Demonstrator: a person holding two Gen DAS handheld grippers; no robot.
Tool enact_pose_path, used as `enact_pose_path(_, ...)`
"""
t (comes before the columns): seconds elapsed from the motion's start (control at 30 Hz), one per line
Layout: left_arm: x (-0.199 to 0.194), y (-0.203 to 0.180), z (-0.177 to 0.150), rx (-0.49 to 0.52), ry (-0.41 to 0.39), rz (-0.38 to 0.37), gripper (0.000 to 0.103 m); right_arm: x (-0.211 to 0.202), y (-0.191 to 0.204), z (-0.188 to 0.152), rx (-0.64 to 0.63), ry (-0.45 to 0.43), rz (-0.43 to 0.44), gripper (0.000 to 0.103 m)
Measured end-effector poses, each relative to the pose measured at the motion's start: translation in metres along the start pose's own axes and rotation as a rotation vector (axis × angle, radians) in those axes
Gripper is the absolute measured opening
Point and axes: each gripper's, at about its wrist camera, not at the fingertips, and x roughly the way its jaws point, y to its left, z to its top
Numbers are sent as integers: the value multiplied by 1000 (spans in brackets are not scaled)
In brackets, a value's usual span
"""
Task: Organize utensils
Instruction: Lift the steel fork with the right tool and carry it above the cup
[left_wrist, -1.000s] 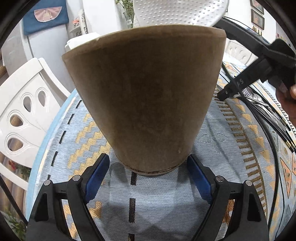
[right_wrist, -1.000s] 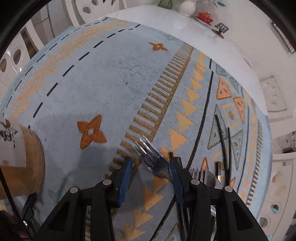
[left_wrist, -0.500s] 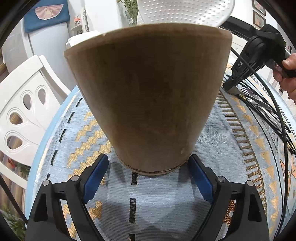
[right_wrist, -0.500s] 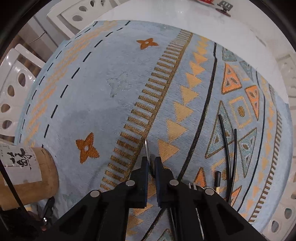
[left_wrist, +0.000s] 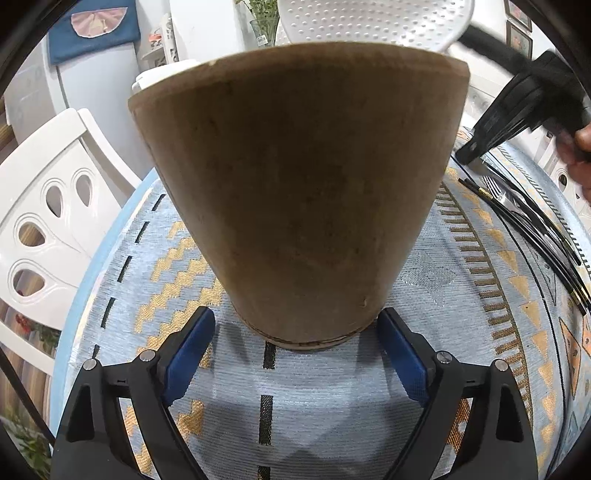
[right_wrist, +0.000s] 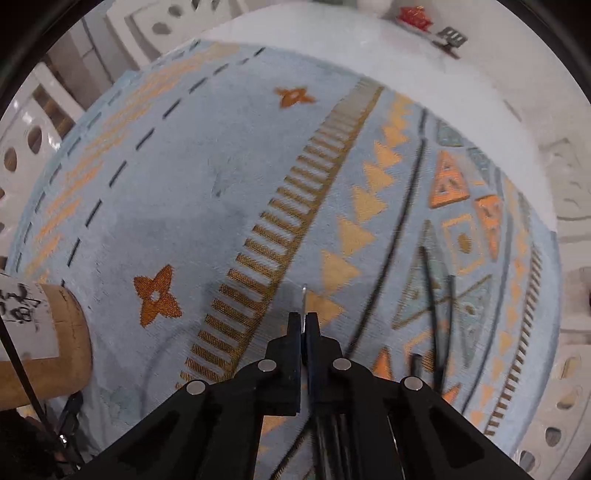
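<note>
Fork (right_wrist: 303, 295) is pinched edge-on in the right claw (right_wrist: 303, 321), tines poking out past its tips, lifted over the patterned cloth (right_wrist: 221, 166). Left claw (left_wrist: 295, 328) has just been widening; its blue pads (left_wrist: 190, 347) flank the wooden holder (left_wrist: 299, 184) without touching it.

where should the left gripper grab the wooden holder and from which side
Grip the wooden holder low, at its narrow base, coming in level from the near side where the left gripper already sits. The holder stands upright and flares toward the rim, so only the base fits between the blue pads, which now flank it without pressing.
</note>
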Motion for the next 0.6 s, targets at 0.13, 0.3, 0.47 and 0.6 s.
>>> enact_pose_path(0.13, 1, 0, 0, 0, 2, -1, 90, -46, -10, -15, 66, -109, 12, 2)
enact_pose_path(0.3, 3, 2, 0, -2, 6, -6, 90, -106, -24, -53, 176, -252, 12, 2)
enact_pose_path(0.47, 6, 5, 0, -6, 15, -21, 90, -148, -30, -94, 303, -401, -16, 2)
enact_pose_path(0.6, 9, 10, 1, -12, 21, -35, 90, -179, -31, -118, 392, -483, -5, 2)
